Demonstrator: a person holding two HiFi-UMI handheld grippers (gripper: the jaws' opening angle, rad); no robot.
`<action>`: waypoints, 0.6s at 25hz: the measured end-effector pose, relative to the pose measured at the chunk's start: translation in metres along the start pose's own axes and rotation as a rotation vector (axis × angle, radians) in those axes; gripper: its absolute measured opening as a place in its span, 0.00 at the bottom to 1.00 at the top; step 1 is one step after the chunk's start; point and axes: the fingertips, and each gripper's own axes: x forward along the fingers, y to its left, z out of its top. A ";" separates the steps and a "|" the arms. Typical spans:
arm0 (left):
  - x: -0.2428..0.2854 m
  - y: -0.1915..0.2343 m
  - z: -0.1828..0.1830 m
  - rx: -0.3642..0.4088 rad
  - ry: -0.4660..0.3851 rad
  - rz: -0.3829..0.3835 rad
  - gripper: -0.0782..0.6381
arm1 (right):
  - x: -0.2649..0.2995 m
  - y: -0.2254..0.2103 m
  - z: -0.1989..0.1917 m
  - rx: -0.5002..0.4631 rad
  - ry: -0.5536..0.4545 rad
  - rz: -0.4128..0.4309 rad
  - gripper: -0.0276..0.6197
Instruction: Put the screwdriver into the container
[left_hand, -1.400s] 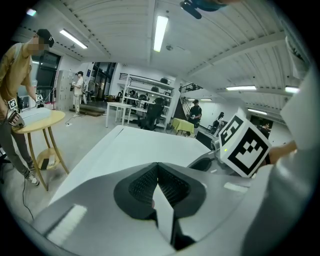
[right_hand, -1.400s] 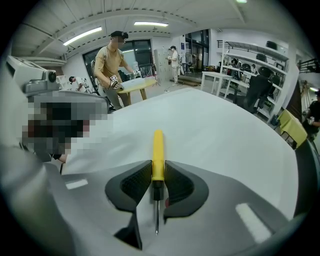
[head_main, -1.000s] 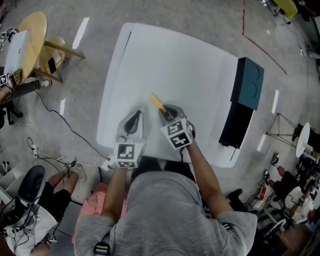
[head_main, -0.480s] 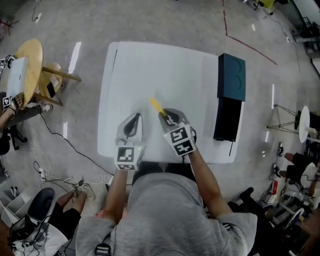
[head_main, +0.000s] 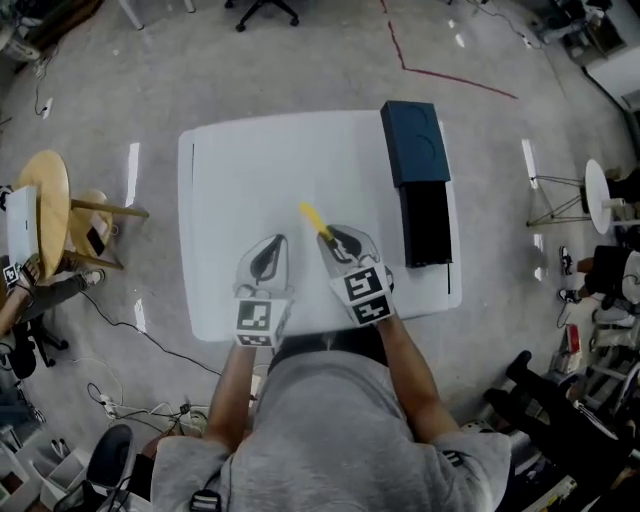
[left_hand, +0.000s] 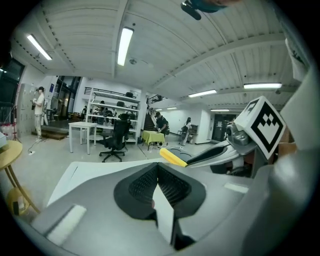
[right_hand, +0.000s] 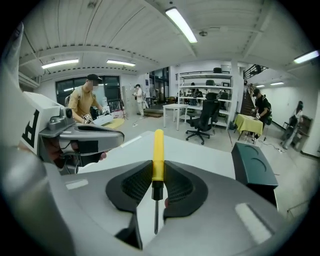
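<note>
A dark teal rectangular container (head_main: 414, 143) with two round recesses moulded into its top lies along the right edge of the table. A black section (head_main: 425, 225) joins it end to end on the side nearer the person. The inside of that black part is too dark to tell what, if anything, lies in it.

The yellow-handled screwdriver (right_hand: 158, 152) is not in the container. It is up off the table, well to the left of the box, clamped in the right gripper (right_hand: 158, 175). The ribbed black pads close on the lower end of the handle, just above the black collar. The yellow handle juts forward past the jaw tips and the thin metal shaft points back toward the camera. The left gripper (left_hand: 157, 175) hangs just beside the right one, over the near part of the table. Its jaws are pressed together with nothing between them.

The surface is a white rectangular table (head_main: 250, 170) with rounded corners. It stands on a grey concrete floor (head_main: 300, 60) crossed by a red tape line (head_main: 440, 74), with cables (head_main: 110, 330) trailing at the left. A round wooden table (head_main: 45, 215) stands to the left. The gripper views show a large workshop with ceiling strip lights (right_hand: 181, 24), metal shelves (right_hand: 207, 87), black office chairs (right_hand: 204, 122), a table under a yellow-green cloth (right_hand: 249, 124) and several people standing.

Each gripper carries a marker cube (head_main: 362, 292) printed with black-and-white square patterns.
</note>
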 end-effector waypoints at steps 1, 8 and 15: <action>0.003 -0.007 0.002 0.007 -0.001 -0.017 0.12 | -0.006 -0.006 -0.001 0.012 -0.007 -0.017 0.16; 0.025 -0.050 0.014 0.049 -0.007 -0.120 0.12 | -0.047 -0.047 -0.014 0.099 -0.046 -0.127 0.16; 0.046 -0.092 0.021 0.084 -0.011 -0.191 0.12 | -0.082 -0.084 -0.032 0.163 -0.073 -0.205 0.16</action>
